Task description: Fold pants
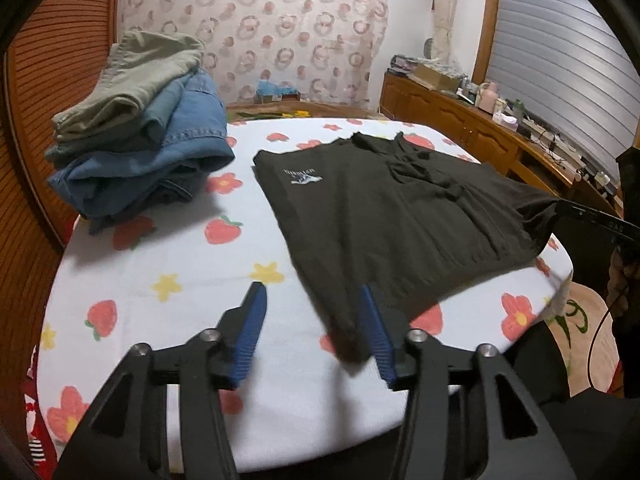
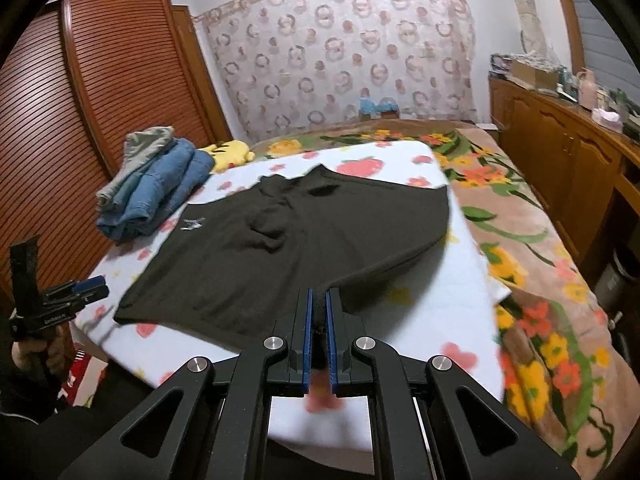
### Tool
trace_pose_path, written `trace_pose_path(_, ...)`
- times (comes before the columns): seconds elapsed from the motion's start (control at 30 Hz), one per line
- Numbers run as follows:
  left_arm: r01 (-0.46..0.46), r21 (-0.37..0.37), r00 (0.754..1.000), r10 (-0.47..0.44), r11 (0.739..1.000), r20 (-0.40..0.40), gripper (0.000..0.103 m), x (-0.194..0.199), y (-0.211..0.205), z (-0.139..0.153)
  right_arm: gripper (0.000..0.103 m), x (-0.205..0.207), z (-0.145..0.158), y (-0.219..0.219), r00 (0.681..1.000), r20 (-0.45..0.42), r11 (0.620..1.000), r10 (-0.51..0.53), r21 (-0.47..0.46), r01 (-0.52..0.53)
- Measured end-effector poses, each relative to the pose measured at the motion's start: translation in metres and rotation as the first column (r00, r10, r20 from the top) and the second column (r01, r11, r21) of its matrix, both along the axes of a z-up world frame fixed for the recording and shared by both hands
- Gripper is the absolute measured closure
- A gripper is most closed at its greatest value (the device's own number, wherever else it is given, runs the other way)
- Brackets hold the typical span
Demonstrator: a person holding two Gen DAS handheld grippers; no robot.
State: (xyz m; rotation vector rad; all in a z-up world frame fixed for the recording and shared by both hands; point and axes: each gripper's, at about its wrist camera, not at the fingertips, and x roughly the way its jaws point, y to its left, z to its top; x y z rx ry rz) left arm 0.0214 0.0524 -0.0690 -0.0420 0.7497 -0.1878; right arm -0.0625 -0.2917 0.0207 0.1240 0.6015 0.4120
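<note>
- dark pants lie flat on the strawberry-print sheet, beside the stack of folded jeans
- left gripper: jaws parted, near corner of the cloth loose between them, not pinched
- right gripper: jaws narrow, clamped on the right hem
- judgement: left should re-grip its corner first, then both lift evenly so edges align

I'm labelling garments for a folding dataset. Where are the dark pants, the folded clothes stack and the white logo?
dark pants (image 2: pixel 320 236), right wrist view, middle of the spread cloth
folded clothes stack (image 1: pixel 160 156), left wrist view, blue denim layer
white logo (image 1: pixel 302 176), left wrist view, centre of the print
</note>
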Motion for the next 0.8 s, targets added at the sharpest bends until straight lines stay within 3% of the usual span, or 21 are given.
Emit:
trace_pose_path(0.1, -0.010, 0.012, 1.000, 0.010, 1.000, -0.005, 0.033, 0.004, 0.003, -0.003, 0.097, 0.007, -0.004, 0.015, 0.999, 0.003, 0.999, 0.038, 0.000, -0.038)
trace_pose_path(0.2, -0.009, -0.002, 1.000, 0.009, 1.000, 0.002, 0.023, 0.008, 0.005, -0.004, 0.097, 0.016, -0.004, 0.033, 0.996, 0.011, 0.996, 0.086, -0.004, -0.086)
trace_pose_path(0.5, -0.039, -0.006, 0.999, 0.040, 0.999, 0.027, 0.023, 0.015, 0.015, -0.002, 0.097, 0.043, -0.004, 0.096, 0.966, 0.027, 0.966, 0.258, -0.017, -0.257)
trace_pose_path(0.8, -0.086, -0.006, 0.995, 0.086, 0.996, 0.044, 0.023, 0.011, 0.030, 0.004, 0.097, 0.068, -0.008, 0.139, 0.911, 0.023, 0.911, 0.412, 0.006, -0.413)
